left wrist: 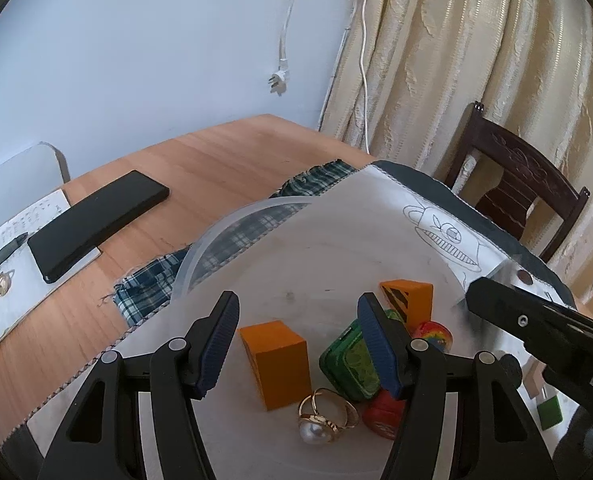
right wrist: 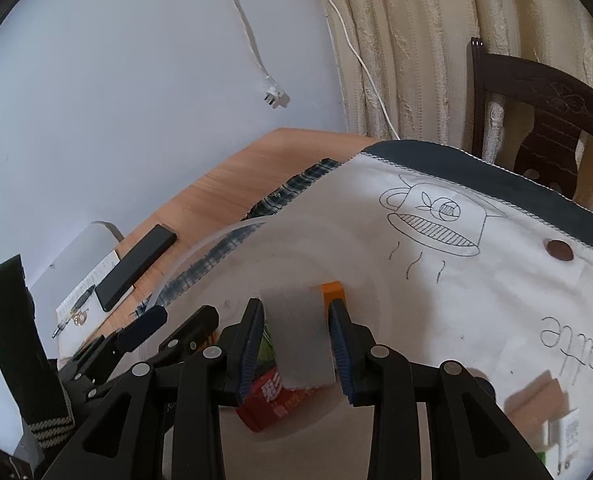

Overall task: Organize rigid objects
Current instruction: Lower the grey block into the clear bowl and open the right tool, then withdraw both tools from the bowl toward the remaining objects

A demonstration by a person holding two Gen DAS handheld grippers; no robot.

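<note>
The clear bowl [left wrist: 200,248] sits on the white cloth [left wrist: 376,208] on the table [left wrist: 200,160], so small things stay together inside it. The left gripper [left wrist: 298,344] hovers over the bowl, its fingers spread and empty. Inside the bowl, from the left, lie an orange block [left wrist: 280,364], a pearl ring [left wrist: 324,420] and a green box [left wrist: 348,364]. The right gripper [right wrist: 296,352] pinches a grey block [right wrist: 300,340] above the bowl, probably to drop it in.

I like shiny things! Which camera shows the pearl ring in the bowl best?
The left wrist view: the pearl ring lies plainly visible beside an orange block. The right wrist view does not show it.
</note>
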